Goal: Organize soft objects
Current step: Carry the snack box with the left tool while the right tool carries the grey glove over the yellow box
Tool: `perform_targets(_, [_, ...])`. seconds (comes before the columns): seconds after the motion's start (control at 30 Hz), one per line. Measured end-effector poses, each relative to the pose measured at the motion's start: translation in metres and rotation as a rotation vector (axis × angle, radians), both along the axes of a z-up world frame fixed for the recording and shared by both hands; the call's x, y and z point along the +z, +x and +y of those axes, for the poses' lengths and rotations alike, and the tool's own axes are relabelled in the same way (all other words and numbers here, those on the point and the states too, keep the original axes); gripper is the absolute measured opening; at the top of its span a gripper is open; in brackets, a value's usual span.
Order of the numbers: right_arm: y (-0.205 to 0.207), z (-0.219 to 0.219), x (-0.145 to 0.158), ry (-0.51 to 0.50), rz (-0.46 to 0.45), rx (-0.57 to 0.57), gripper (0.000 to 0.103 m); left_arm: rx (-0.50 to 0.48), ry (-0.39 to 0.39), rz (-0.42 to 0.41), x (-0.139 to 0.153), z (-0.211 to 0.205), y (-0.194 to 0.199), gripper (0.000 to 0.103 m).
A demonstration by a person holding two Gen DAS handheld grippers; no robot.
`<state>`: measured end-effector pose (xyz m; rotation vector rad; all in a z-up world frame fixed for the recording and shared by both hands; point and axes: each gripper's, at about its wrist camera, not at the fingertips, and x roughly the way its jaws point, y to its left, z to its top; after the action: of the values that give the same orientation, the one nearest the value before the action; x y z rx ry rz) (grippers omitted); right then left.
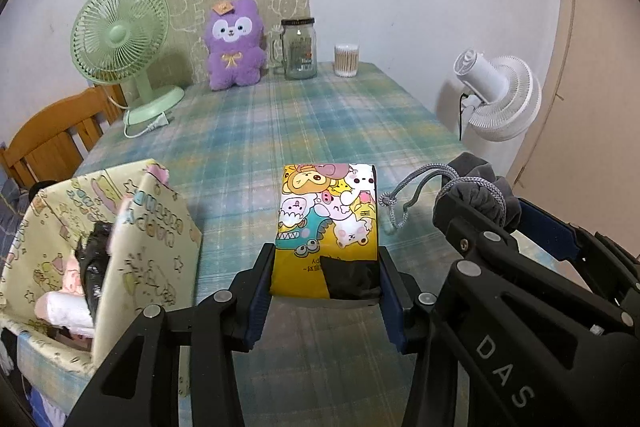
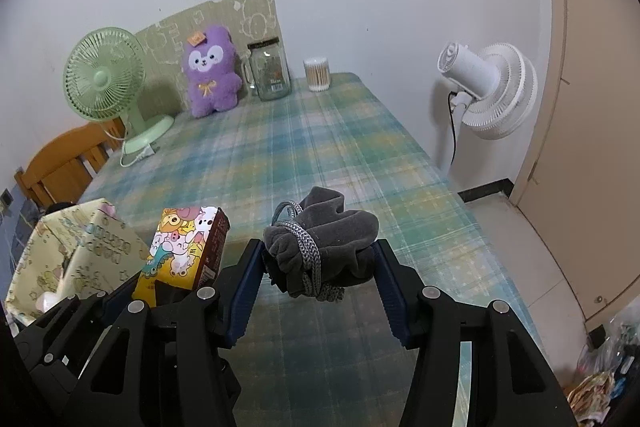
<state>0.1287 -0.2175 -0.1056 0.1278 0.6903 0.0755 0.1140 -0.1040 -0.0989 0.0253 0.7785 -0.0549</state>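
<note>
Both hands are loaded, so this looks like the carry stage. The left hand-held gripper (image 1: 326, 291) pinches a cartoon-printed tissue pack (image 1: 328, 223) between its blue pads, held above the near part of the counter (image 1: 320, 123). The right hand-held gripper (image 2: 320, 279) is pressed onto a grey drawstring pouch (image 2: 324, 251), its cord wrapped round the neck and a loop trailing off to the left in the left wrist view.

At the near left stands a fabric storage basket (image 1: 160, 227) with a pastel cartoon print. It already holds a black bundle (image 1: 94, 259) and something pale pink and white, so part of the sorting seems done. What is left, as I judge it, is dropping the pack and the pouch into that basket. The purple plush toy (image 1: 234, 45) at the far end against the wall may be meant to go in too; I cannot tell.

The middle of the counter is open plaid cloth with plenty of room to swing. Far off stand a green desk fan (image 1: 120, 39), a glass jar (image 1: 300, 49) and a tub of cotton swabs (image 1: 346, 61), all well apart from the grippers. The right edge of the counter drops off toward a white floor fan (image 2: 488, 95). The basket's near flap leans inward, which could snag the pack
</note>
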Motion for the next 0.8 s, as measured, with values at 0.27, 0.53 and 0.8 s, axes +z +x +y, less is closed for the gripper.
perform_targets(0.27, [-0.021, 0.001, 0.026, -0.004, -0.051, -0.01, 0.059, -0.014, -0.005, -0.05, 0.025, 0.0, -0.017, 0.049])
perform_targets(0.53, [-0.04, 0.001, 0.057, 0.004, -0.115, -0.014, 0.059, -0.039, 0.0, -0.111, 0.052, 0.0, -0.029, 0.049])
perform_targets(0.8, [-0.055, 0.005, 0.078, 0.0, -0.163, -0.015, 0.059, -0.046, 0.004, -0.168, 0.075, 0.004, -0.041, 0.049])
